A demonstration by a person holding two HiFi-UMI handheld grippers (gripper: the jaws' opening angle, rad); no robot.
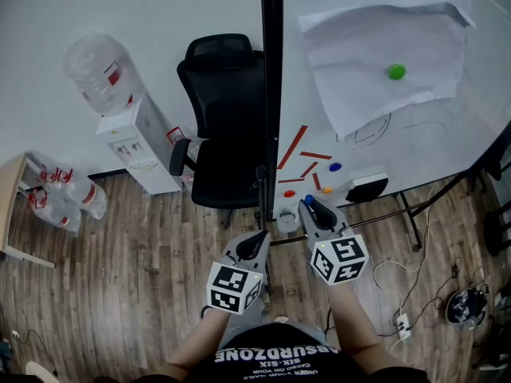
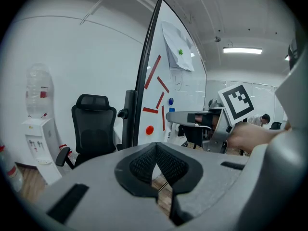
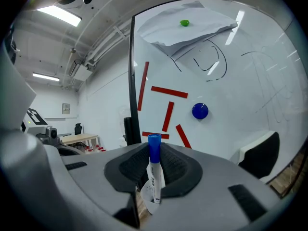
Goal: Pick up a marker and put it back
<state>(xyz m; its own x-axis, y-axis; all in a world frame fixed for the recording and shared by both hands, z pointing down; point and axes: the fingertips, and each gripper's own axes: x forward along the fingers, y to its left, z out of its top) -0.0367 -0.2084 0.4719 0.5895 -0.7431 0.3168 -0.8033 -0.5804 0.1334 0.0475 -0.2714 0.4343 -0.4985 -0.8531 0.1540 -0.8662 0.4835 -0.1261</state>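
A white marker with a blue cap (image 3: 154,170) stands upright between the pads of my right gripper (image 3: 154,165), which is shut on it. In the head view the blue cap (image 1: 308,200) shows at the tip of the right gripper (image 1: 310,207), close in front of the whiteboard (image 1: 415,142) near its lower edge. My left gripper (image 1: 259,242) hangs lower and to the left, by the board's black frame post (image 1: 271,94). Its pads (image 2: 166,165) meet with nothing between them.
On the whiteboard are a crumpled paper sheet (image 1: 391,50) under a green magnet (image 1: 396,72), red strips (image 1: 292,147), a blue magnet (image 1: 334,167) and an eraser (image 1: 367,187). A black office chair (image 1: 223,118) and a water dispenser (image 1: 136,138) stand left of the post. Cables lie on the floor (image 1: 423,294).
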